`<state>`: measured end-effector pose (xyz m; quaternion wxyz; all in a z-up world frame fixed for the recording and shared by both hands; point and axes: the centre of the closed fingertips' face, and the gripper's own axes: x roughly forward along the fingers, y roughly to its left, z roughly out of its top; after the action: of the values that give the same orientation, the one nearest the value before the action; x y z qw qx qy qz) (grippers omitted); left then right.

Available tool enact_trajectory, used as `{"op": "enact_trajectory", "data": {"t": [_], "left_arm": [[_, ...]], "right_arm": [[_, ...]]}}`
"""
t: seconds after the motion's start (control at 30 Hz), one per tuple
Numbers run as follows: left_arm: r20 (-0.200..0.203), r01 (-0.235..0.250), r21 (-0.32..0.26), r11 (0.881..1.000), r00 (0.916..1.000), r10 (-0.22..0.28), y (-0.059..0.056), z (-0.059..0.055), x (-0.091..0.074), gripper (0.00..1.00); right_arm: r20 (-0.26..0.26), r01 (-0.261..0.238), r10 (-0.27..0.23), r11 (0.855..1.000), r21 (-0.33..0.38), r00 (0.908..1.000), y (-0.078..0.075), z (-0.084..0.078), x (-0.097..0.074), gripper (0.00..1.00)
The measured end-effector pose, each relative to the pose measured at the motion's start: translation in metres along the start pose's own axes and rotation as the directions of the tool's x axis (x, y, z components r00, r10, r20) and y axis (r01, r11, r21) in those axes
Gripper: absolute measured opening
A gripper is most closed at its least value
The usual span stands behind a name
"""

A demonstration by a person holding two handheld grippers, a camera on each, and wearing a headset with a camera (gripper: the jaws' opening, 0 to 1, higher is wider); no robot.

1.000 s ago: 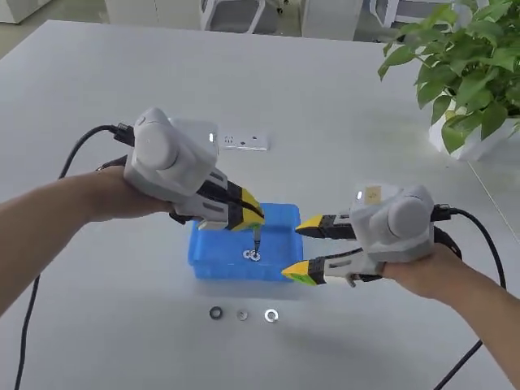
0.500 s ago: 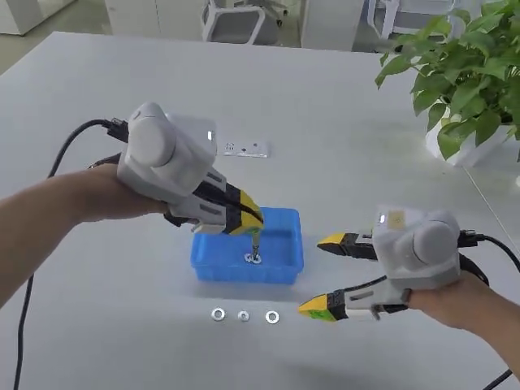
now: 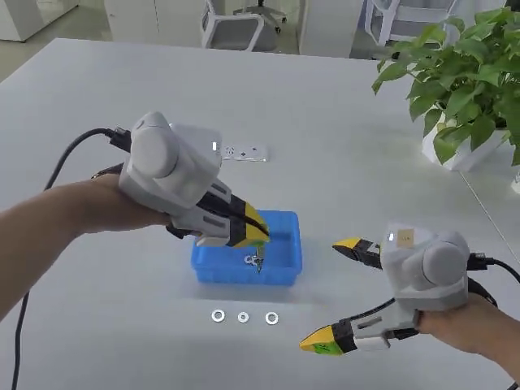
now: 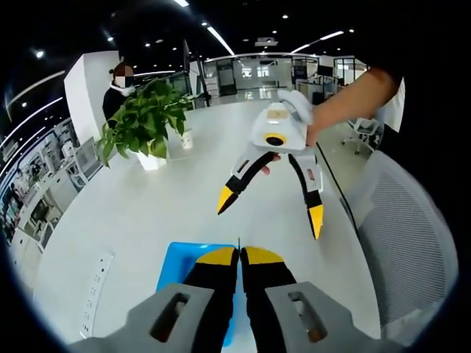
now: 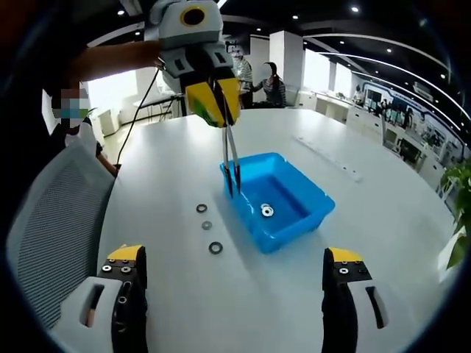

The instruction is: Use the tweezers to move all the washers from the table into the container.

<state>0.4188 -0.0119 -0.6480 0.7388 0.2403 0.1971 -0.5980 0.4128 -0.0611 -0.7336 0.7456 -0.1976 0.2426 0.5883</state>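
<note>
My left gripper (image 3: 253, 231) is shut on thin metal tweezers (image 3: 257, 253) that point down into the blue container (image 3: 210, 262). One washer (image 3: 249, 260) lies inside it, beside the tweezer tips. Three washers (image 3: 243, 317) lie in a row on the white table in front of the container. My right gripper (image 3: 329, 294) hangs wide open to the right of the container and holds nothing. In the right gripper view the tweezers (image 5: 232, 158) hang over the container's (image 5: 309, 193) near wall, and the inside washer (image 5: 266, 210) and the row of washers (image 5: 207, 225) are seen. In the left gripper view the jaws (image 4: 240, 254) close on the tweezers above the container (image 4: 176, 268).
A white power strip (image 3: 244, 152) lies on the table (image 3: 97, 325) behind the container. A potted plant (image 3: 455, 81) stands at the back right. Cables trail from both grippers. Office chairs stand beyond the far edge.
My right gripper has drawn away from the container, rightward and toward me, still open. The left gripper and tweezers have stayed over the container.
</note>
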Motion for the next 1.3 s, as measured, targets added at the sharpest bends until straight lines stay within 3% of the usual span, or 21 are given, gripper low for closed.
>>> {"op": "enact_trajectory", "data": {"t": [0.3, 0.83, 1.3], "left_arm": [[0.013, 0.019, 0.006, 1.0, 0.9997, -0.019, -0.009, 0.001, 0.006, 0.06], [0.014, 0.054, 0.01, 0.998, 0.9984, -0.054, -0.023, -0.006, 0.021, 0.06], [0.017, 0.07, 0.004, 0.998, 0.9974, -0.07, -0.029, -0.013, 0.032, 0.06]], "right_arm": [[-0.017, 0.0, 0.0, 1.0, 0.004, 0.9999, 0.004, -0.006, -0.001, 1.0], [-0.003, -0.002, 0.002, 1.0, 0.006, 1.0, 0.01, -0.013, -0.002, 1.0], [-0.012, -0.003, 0.003, 1.0, 0.017, 0.9999, 0.013, -0.022, -0.002, 1.0]]}}
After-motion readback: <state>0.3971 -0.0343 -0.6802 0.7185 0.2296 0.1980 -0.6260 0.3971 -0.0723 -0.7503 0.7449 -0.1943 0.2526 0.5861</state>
